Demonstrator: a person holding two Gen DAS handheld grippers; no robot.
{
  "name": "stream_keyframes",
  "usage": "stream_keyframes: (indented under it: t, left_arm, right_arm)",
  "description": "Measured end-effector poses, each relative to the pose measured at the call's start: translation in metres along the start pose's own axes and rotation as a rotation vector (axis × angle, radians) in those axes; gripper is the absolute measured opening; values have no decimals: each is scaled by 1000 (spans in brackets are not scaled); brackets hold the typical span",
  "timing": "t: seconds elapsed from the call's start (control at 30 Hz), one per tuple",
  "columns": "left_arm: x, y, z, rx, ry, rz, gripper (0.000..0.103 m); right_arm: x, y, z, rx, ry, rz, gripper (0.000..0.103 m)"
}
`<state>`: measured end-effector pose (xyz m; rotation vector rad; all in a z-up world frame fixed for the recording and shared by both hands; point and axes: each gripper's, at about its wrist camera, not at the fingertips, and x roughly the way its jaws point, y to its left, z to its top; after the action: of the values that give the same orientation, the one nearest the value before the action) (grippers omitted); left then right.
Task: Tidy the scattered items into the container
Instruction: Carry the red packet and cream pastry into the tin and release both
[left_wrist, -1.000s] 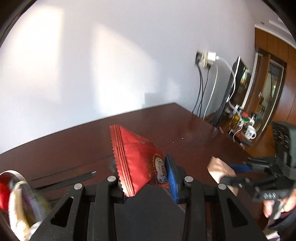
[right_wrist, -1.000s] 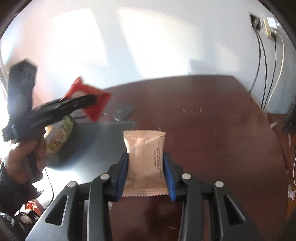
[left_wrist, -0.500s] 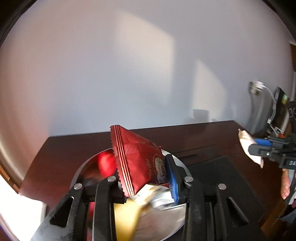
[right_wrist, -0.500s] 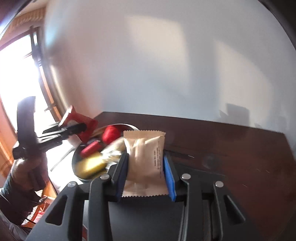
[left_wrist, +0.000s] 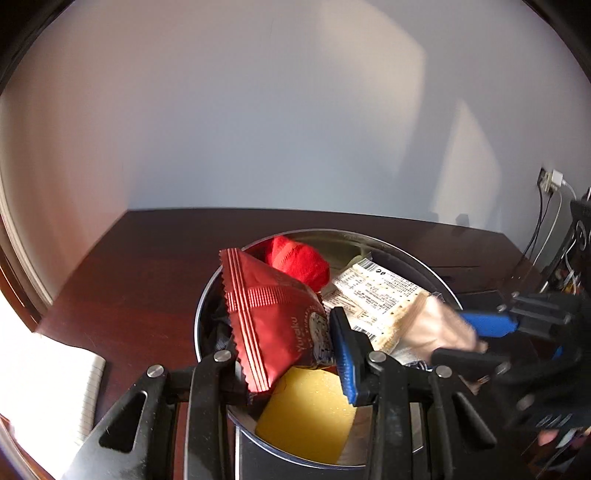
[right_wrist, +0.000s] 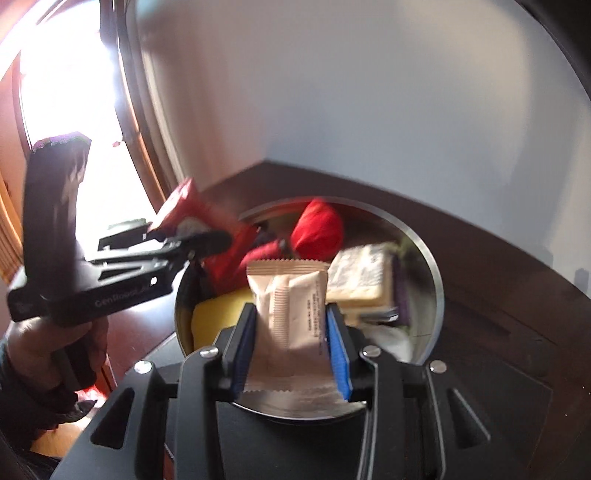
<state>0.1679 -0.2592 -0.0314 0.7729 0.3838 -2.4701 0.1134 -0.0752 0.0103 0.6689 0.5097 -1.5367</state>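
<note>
A round metal tin (left_wrist: 402, 254) (right_wrist: 432, 269) stands on the dark wooden table. It holds a red item (left_wrist: 299, 260), a yellow item (left_wrist: 306, 413) and a white printed cracker pack (left_wrist: 376, 295). My left gripper (left_wrist: 284, 354) is shut on a red snack packet (left_wrist: 269, 317) and holds it over the tin's near left rim. My right gripper (right_wrist: 290, 332) is shut on a beige snack packet (right_wrist: 291, 306) above the tin's near side. The beige packet also shows in the left wrist view (left_wrist: 439, 328), over the tin's right side.
The dark wooden table (left_wrist: 140, 266) meets a white wall behind the tin. A white notepad (left_wrist: 40, 391) lies at the table's left edge. A wall socket with cables (left_wrist: 552, 184) is at far right. A bright window (right_wrist: 74, 96) is to the left.
Both grippers swung left from over the open table to above the tin, each still holding its packet. The right gripper has come close beside the left one.
</note>
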Motion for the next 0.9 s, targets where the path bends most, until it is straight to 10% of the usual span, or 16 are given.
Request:
stream_keyframes:
  t: [0.13,0.37,0.6,0.9]
  left_arm:
    - [-2,0,-2,3,-25,39,64]
    - [-15,2,-7,-10,-45,57,64]
    - [-33,-9,-8,-33,-88,125,88]
    - [-57,-10,-13,-61,-113,180,90]
  right_arm:
    - [5,7,-13,-59,-22,-51,58]
    - [-22,2,-12,-43,-126,-140,88]
    - [-53,0,-20,2,-184,-176,97]
    - [-88,8,-29,33,-245,-160,103]
